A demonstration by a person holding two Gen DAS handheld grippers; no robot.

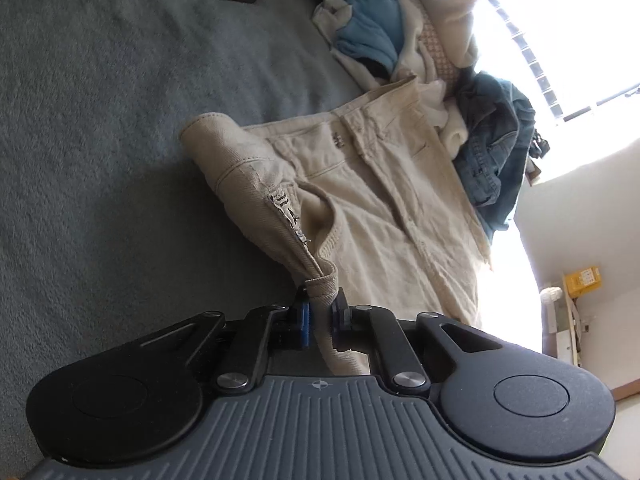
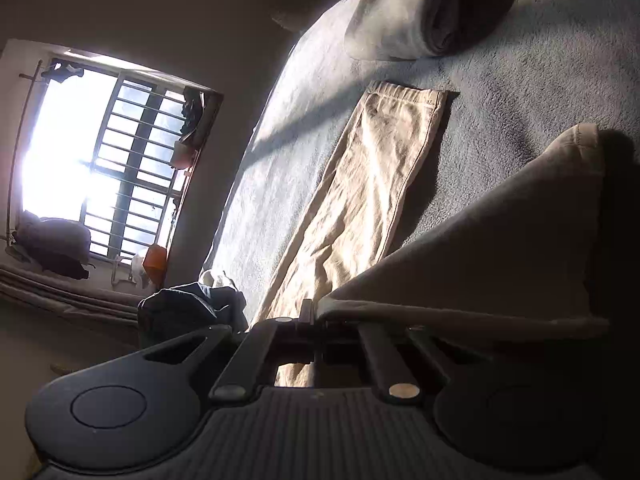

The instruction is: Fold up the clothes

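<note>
Both jaws are pressed on cloth: the left gripper point(image 1: 320, 314) pinches the waistband of the beige twill trousers point(image 1: 372, 208), the right gripper point(image 2: 316, 320) a lifted leg; the other leg lies flat on the fleecy grey bed point(image 1: 100, 120), crumpled clothes pile point(image 1: 400, 28) at its edge

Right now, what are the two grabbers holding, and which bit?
Both hold the beige trousers. The left gripper pinches a waistband corner; the right gripper pinches a fabric edge of one lifted leg.

Beige trousers point(image 1: 360, 200) pinched in my left claw point(image 1: 320, 316): coarse matt cotton twill w/ stitched seams. Bed blanket point(image 1: 100, 120) beyond it: fuzzy grey fleece. Claw housing matt black plastic, shiny metal pivots.
</note>
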